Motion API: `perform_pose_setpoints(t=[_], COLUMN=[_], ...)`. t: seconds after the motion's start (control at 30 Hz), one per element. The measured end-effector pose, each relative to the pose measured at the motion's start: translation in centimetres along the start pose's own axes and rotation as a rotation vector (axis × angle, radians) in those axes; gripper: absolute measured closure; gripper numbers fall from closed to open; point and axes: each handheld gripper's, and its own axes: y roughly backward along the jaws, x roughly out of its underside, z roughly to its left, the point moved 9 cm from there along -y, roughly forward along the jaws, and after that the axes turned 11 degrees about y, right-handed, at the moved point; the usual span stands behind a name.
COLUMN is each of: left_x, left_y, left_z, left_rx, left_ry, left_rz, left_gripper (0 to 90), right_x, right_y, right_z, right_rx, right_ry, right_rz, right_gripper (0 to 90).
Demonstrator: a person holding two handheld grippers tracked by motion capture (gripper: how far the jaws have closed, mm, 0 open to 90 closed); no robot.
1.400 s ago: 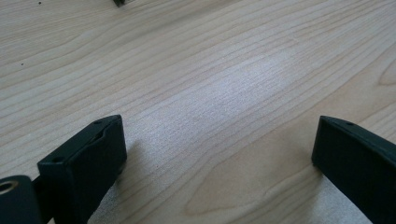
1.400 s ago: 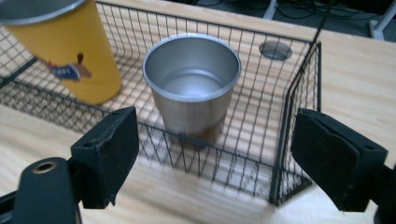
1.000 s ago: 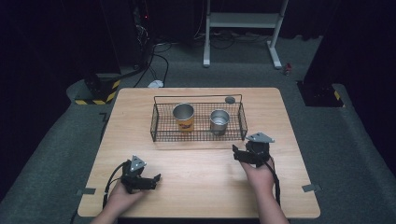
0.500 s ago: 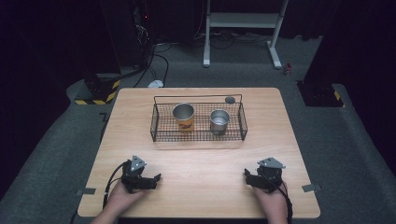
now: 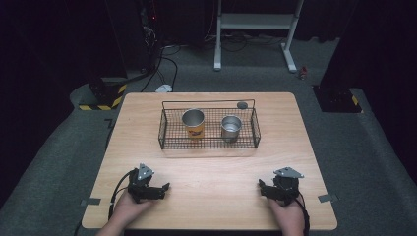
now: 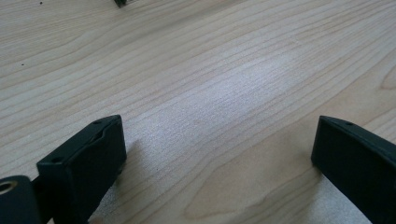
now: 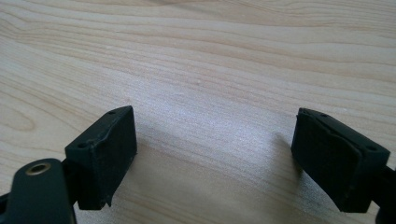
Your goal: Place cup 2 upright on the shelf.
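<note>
- High view: the wooden table [image 5: 211,167] lies whole under the camera. A black wire basket [image 5: 209,129] sits toward 12 o'clock of the table's centre, and in it stand two metal cups, well apart from both tools: a yellow-labelled cup [image 5: 193,123] at the basket's 9 o'clock end and a plain steel cup [image 5: 231,128] toward 3 o'clock. A small dark disc [image 5: 242,105] lies just beyond the basket's far rail; what it is I cannot tell.
- High view again: the left gripper [image 5: 162,189] rests near the table's 7 o'clock corner, the right gripper [image 5: 260,186] near 5 o'clock, each in a hand that the bottom edge cuts off. Bare wood stretches between them and up to the basket, so there is open room; the near table edge runs close behind both hands. Their jaws are too small here to read.
- Left gripper view: the left gripper [image 6: 219,154] has its black jaws spread wide, released, nothing between them, just wood grain close beneath. A dark scrap at 11 o'clock is cut off by the frame.
- Right gripper view: the right gripper [image 7: 215,144] is likewise released, jaws wide apart over bare wood. Both jaw roots run out of frame at the bottom.
</note>
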Motion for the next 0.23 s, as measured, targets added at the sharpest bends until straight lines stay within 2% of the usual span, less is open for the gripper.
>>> perform_pose_setpoints(t=[0.23], left_x=[-0.01], left_y=[0.00], left_z=[0.01], left_rx=[0.002], left_ry=[0.000], left_rz=[0.002], left_gripper=[3.6], right_x=[-0.01], right_y=[-0.01], right_z=[-0.02], right_rx=[0.000], right_ry=[0.003], right_rz=[-0.001], right_gripper=[13.9])
